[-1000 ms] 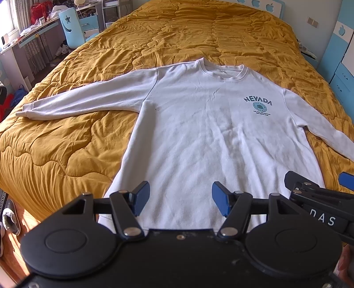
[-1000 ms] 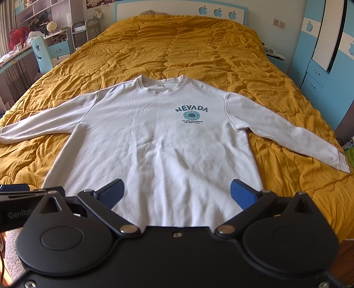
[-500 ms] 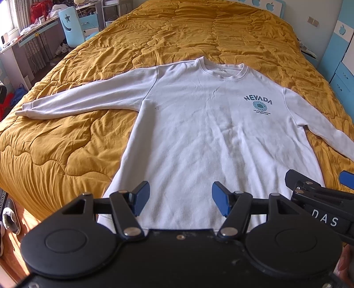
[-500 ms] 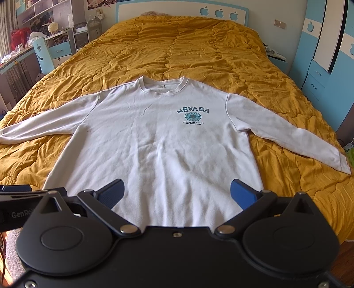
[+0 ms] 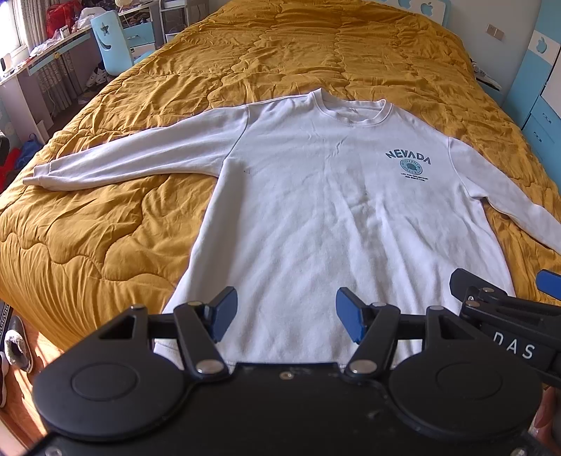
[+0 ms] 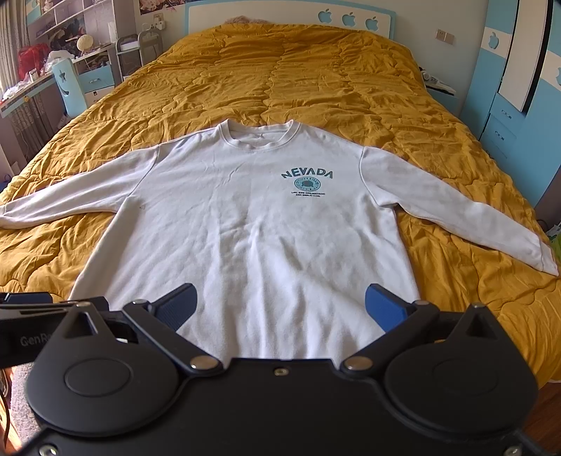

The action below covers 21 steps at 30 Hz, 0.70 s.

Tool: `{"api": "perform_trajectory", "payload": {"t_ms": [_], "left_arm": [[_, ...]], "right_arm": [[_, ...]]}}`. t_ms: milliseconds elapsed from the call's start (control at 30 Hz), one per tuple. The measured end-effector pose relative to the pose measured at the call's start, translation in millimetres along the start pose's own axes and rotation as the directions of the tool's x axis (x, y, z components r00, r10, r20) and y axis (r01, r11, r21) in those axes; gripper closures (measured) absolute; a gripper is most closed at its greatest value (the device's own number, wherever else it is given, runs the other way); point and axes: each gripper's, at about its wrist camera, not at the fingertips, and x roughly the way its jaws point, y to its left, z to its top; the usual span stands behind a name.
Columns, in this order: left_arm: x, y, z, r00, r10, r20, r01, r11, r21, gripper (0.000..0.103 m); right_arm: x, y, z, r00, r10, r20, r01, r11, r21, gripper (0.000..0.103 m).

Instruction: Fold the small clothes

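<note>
A white long-sleeved sweatshirt [image 5: 326, 196] [image 6: 259, 217] with a teal NEVADA print lies flat, front up, on a mustard quilt [image 5: 105, 231] [image 6: 315, 87]. Both sleeves are spread out to the sides, its collar points away from me and its hem is nearest. My left gripper [image 5: 285, 314] hovers open above the hem, nothing between its blue pads. My right gripper [image 6: 280, 307] is also open, wider, over the hem's middle. In the left wrist view the right gripper [image 5: 508, 298] shows at the right edge.
The bed fills most of both views, with a headboard [image 6: 291, 17] at the far end. A blue chair [image 5: 112, 42] and a cluttered desk [image 5: 42, 45] stand on the left. Blue cabinets [image 6: 508, 105] line the right. Slippers [image 5: 17, 347] lie on the floor at the bed's near left corner.
Both wrist views have tilted up slightly, so the sweatshirt sits a little lower in frame. The sweatshirt has not moved and both grippers stay open.
</note>
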Motion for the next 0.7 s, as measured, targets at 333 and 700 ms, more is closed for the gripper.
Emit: {"api": "perform_trajectory", "payload": {"t_ms": [333,700], "left_arm": [[2.7,-0.5,2.0,1.000,-0.005,-0.005,0.005,1.000,0.004,0.037],[6.4,-1.9,2.3,1.000,-0.009,-0.014,0.009,1.000,0.011,0.037]], "right_arm": [[1.5,-0.1,1.2,1.000,0.004,0.000,-0.004,1.000,0.002,0.000],[3.5,-0.7,0.0,1.000,0.009,-0.008,-0.009,1.000,0.010,0.000]]}}
